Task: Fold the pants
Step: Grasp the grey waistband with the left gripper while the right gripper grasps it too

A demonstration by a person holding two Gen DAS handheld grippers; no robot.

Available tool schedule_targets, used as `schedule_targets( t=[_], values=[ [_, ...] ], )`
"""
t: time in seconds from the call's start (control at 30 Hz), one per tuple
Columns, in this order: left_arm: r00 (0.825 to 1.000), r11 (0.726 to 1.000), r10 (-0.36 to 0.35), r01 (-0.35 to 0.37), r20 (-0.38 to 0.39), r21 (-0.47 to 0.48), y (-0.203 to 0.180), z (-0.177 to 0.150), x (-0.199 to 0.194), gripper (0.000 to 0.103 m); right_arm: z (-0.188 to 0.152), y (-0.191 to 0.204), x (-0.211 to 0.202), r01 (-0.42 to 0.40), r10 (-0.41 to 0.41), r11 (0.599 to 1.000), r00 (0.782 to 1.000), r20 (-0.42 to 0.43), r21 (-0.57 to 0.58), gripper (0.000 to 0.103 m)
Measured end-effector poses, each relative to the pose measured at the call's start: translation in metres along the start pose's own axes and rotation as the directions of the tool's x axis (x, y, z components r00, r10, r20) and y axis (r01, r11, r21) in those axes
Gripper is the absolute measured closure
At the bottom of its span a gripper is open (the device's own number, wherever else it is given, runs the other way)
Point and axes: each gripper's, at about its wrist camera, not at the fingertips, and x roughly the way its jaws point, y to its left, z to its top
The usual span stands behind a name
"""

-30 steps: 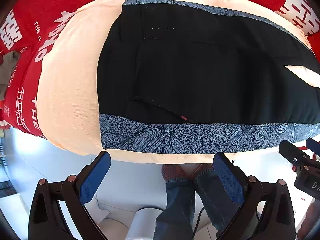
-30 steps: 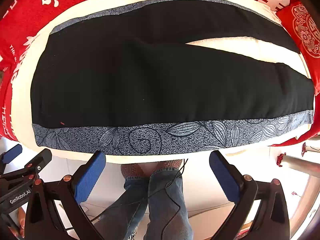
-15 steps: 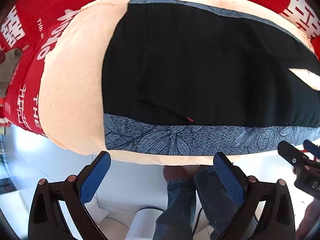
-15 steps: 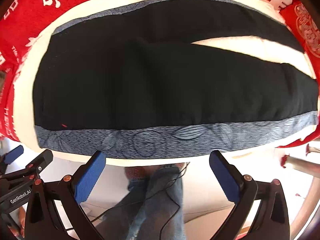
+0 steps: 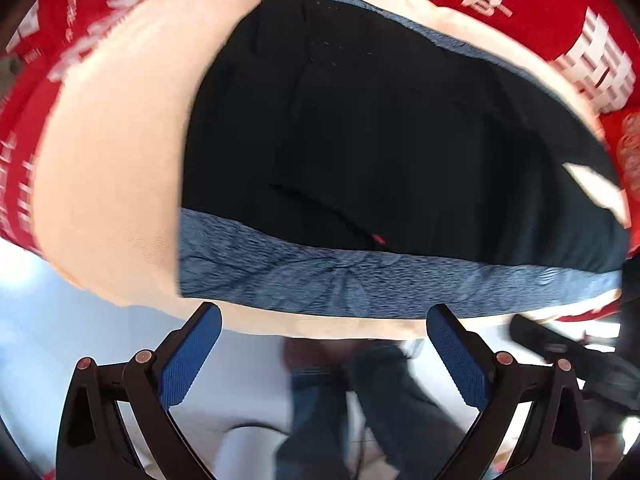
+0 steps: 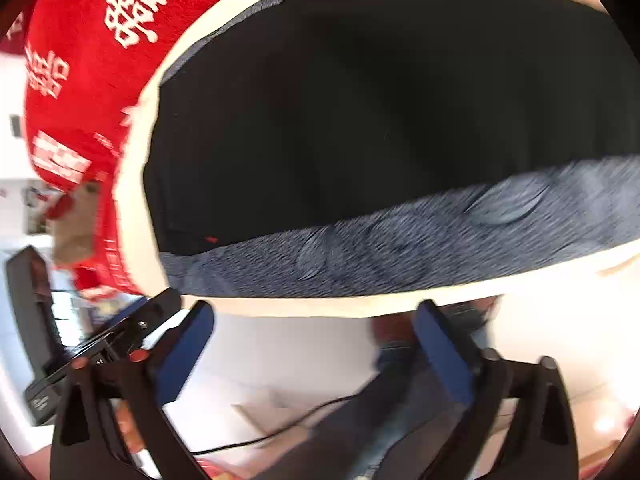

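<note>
Black pants (image 5: 400, 140) with a grey-blue leaf-patterned side stripe (image 5: 360, 280) lie flat on a cream cloth (image 5: 112, 184). Their waist end is at the left of the left wrist view. My left gripper (image 5: 324, 324) stands open just off the near edge of the cloth, below the stripe, with nothing between its fingers. The same pants (image 6: 380, 112) and stripe (image 6: 420, 248) fill the blurred right wrist view. My right gripper (image 6: 312, 320) hovers at the near edge below the stripe; its jaws are closing with nothing between them.
A red cover with white characters (image 5: 520, 8) lies under the cream cloth. The person's jeans-clad legs (image 5: 332, 408) stand below the near edge on a white floor. The other gripper (image 6: 120, 332) shows at the left of the right wrist view. A cable (image 6: 280, 428) runs across the floor.
Both grippers have sunk toward the near edge of the pants. The right one tilted and rolled sharply, so its view now shows the waist end, blurred. Its jaws stand slightly narrower.
</note>
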Motion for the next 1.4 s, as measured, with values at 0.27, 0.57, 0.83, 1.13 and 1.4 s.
schedule_targets(
  t=[0.27,0.57,0.83,1.13,1.4],
  values=[
    [0.983,0.980,-0.185,0.183,-0.018,-0.074,0.013,-0.006,0.026,0.000,-0.013,-0.042,0.028,-0.224,0.219,0.966,0.974,0.051,0.127,0.038],
    [0.967,0.963,-0.253,0.250,-0.018,-0.103,0.023,-0.012,0.035,0.000,-0.002,-0.055,0.034,-0.483,0.455,0.828,0.875,0.164,0.283,0.093],
    [0.936,0.901,-0.349,0.348,0.046,-0.260,0.040,-0.007,0.028,0.000,-0.001,-0.019,-0.013,-0.549,0.525,0.814,0.835,0.164,0.192,0.093],
    [0.915,0.875,-0.394,0.401,0.084,-0.270,0.041,0.022,0.035,0.067,0.003,-0.029,-0.004,-0.472,0.464,0.864,0.881,0.089,0.177,0.089],
    [0.919,0.905,-0.390,0.393,0.052,-0.164,0.039,0.031,0.019,0.067,-0.009,-0.083,0.000,-0.397,0.369,0.884,0.917,0.150,0.248,0.058]
  ],
)
